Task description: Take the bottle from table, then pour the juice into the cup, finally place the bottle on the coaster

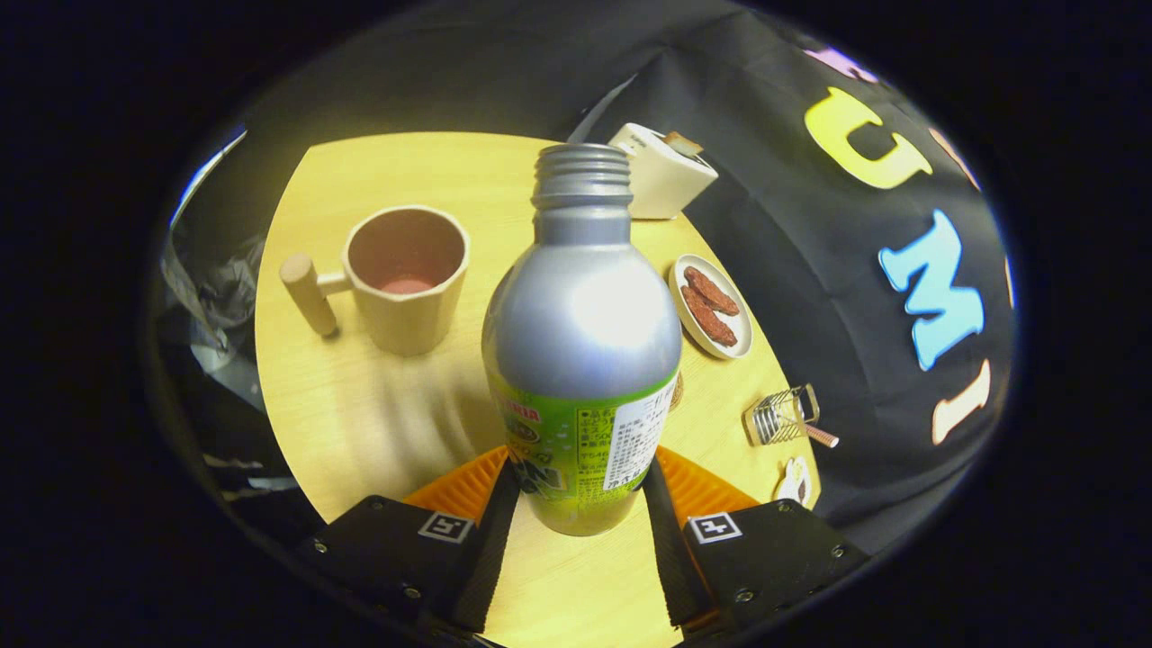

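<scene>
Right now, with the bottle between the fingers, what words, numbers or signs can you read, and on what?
Bottle label, clamped by both fingers: print too small and blurred to read.
Marker squares behind the fingers: patterns, no words.
Cup, toaster, plate: no text seen.

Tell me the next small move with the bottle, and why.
Probably carry the bottle over toward the cup and begin tipping its open neck above the rim. The gripper appears shut on the bottle's lower body, the cap is off, and the cup stands upright beyond the fingers with little in it.
</scene>
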A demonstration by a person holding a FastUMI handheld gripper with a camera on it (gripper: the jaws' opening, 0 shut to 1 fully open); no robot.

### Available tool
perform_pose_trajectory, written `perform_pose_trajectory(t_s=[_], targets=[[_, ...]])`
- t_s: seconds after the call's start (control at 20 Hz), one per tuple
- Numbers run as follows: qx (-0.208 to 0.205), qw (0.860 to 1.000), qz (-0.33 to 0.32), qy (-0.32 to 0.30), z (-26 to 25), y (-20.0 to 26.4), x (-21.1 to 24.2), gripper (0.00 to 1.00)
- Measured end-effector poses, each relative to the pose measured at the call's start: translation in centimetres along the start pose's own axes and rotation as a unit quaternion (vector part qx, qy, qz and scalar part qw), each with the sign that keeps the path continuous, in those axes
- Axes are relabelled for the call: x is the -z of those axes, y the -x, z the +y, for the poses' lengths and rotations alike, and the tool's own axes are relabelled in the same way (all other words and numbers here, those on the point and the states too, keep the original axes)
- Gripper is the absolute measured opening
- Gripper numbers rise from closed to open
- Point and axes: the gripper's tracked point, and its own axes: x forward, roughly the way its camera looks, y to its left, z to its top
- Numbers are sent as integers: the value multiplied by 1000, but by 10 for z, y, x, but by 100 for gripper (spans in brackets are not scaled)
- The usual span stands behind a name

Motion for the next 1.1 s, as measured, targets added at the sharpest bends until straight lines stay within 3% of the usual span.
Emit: perform_pose_trajectory(t_s=[0.5, 1.1], targets=[[-28, 988, -91, -125, -24, -9, -13, 72], [-9, 967, -145, -209, -62, -48, -22, 72]])
